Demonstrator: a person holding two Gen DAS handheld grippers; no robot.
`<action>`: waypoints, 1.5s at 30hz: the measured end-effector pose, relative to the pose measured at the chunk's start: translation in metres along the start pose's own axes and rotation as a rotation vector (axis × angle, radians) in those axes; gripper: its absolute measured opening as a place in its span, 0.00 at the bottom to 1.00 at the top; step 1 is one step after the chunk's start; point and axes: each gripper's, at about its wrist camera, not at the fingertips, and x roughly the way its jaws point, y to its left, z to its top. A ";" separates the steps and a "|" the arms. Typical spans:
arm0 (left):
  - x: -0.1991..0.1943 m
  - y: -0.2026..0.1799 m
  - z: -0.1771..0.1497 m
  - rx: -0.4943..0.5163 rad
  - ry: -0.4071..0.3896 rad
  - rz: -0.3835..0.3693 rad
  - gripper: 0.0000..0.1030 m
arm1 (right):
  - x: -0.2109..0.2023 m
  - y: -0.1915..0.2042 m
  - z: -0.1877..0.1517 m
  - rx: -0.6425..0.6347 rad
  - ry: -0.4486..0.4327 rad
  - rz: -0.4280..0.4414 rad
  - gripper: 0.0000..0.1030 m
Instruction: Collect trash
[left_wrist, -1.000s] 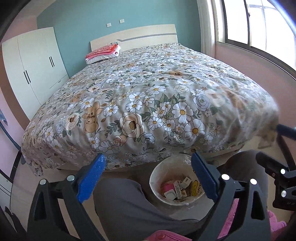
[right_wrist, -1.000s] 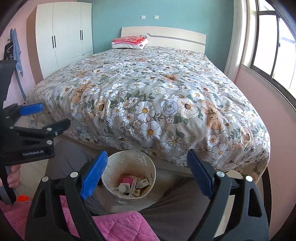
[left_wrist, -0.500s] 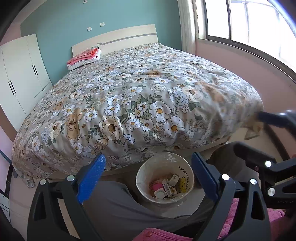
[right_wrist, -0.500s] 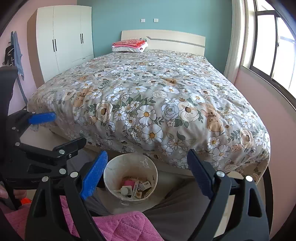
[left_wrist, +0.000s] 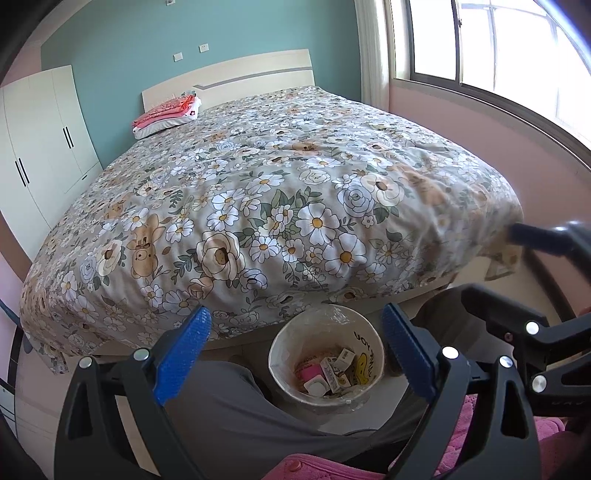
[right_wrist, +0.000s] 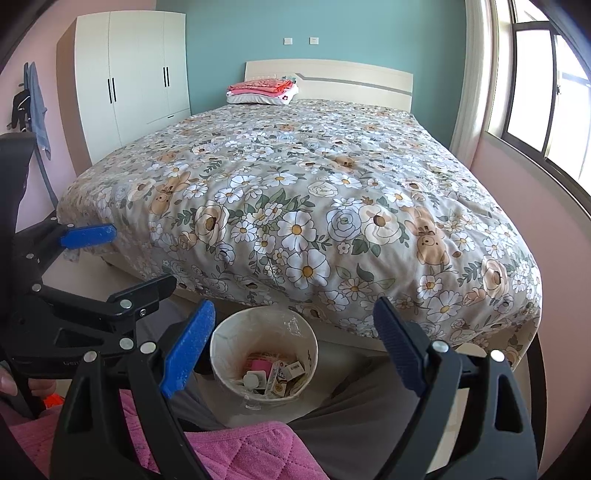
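While both grippers hang over the person's grey-trousered lap, the left gripper (left_wrist: 295, 354) has swung a little rightward since a second ago, and the right gripper (right_wrist: 291, 350) has kept still; both sets of blue-padded jaws stand released, grasping nothing. Just beyond, the round white lined wastebasket (right_wrist: 221, 350) sits on the floor between the knees, holding small cartons (right_wrist: 284, 373). Past it, the floral-quilted bed (right_wrist: 295, 206) shows no trash, so collection looks nearly complete.

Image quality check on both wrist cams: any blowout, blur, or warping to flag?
Left wrist view: window blown out to white; the right gripper at the frame edge smeared by blur; floral bedspread bulges from fisheye. Right wrist view: sharp and evenly daylit, white paper trash bin crisp, tall white wardrobe bowed by the lens, dark vignette in the corners.
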 end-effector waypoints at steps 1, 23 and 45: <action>0.000 0.000 0.000 0.001 0.000 0.000 0.92 | 0.000 0.000 0.000 0.000 0.000 0.000 0.84; 0.001 -0.002 0.001 -0.001 0.005 0.004 0.92 | 0.003 -0.001 0.000 0.005 0.009 0.004 0.84; 0.002 0.000 -0.001 0.001 0.006 0.000 0.92 | 0.003 -0.005 -0.002 0.019 0.018 0.012 0.84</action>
